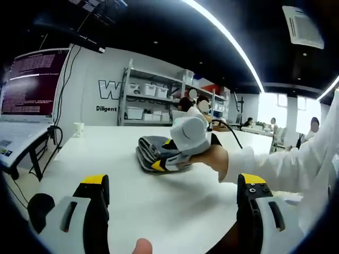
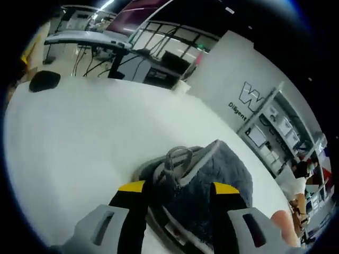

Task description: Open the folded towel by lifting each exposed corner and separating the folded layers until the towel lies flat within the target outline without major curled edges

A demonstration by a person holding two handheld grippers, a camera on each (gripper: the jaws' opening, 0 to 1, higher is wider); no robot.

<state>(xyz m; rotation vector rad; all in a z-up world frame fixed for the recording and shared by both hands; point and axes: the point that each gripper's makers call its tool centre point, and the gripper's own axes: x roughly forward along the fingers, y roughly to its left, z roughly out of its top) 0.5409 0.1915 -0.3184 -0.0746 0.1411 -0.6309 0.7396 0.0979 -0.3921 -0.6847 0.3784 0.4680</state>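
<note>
Contact is already made at the folded grey towel (image 2: 204, 180), which lies still fully folded on the white table (image 2: 69, 137): the right gripper (image 2: 179, 189) is set with its yellow-tipped jaws on either side of a corner with a hanging loop (image 2: 177, 159), though a firm grip cannot be confirmed. Only the top layer should be pinched, then raised slowly and peeled outward. The left gripper (image 1: 172, 185) is held wide open and empty, well short of the towel, and could be brought in to pin the lower layers.
</note>
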